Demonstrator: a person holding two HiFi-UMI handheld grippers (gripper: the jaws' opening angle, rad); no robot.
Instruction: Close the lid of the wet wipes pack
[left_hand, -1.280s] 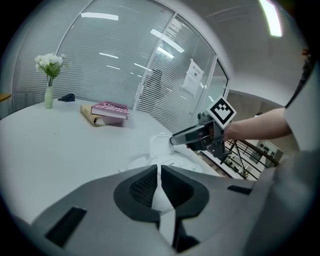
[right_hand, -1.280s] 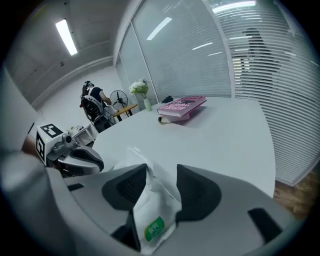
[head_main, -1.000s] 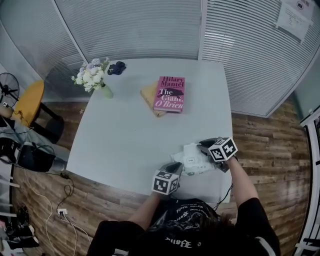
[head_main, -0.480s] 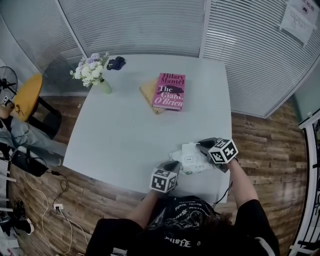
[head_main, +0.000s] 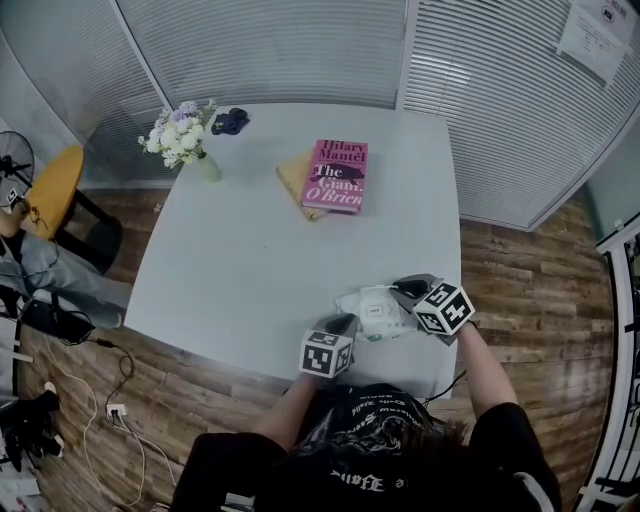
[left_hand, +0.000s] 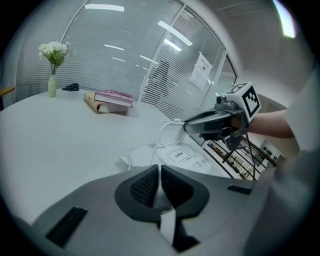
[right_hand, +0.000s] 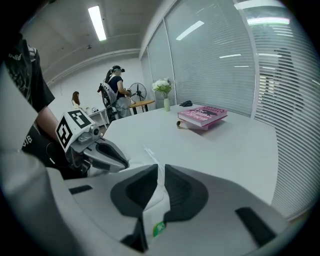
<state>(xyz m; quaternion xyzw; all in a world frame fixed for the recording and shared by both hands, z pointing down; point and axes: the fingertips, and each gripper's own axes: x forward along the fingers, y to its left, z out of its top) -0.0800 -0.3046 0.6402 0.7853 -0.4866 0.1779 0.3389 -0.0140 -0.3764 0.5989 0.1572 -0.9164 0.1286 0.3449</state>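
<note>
low in the head view, a bit right of the middle, near the bottom edge of the white table: the wet wipes pack, lying flat between the two tools; pinching the pack's thin near edge with the left gripper, fingers pressed almost together on the white film; same spot and same hold as a second ago; pinching the pack's other end with the right gripper, white wrap with a small green dot squeezed between the dark pads; just been closing on that side, from wide to narrow, and now tight on the wrap; marker cube in the head view also a bit more tilted than a second ago; so now a hold on both ends of the pack, and not much chance of sliding; not shut yet, though: lid standing up like a white loop in the middle of the left gripper view, behind the small "open" label, right beside the tip of the right gripper; probably done with the holding part and ready for the closing part; tricky with both tools busy, so maybe letting go on one side and pushing the lid down flat; far up the table, a pink book and some flowers, well apart from all this
</note>
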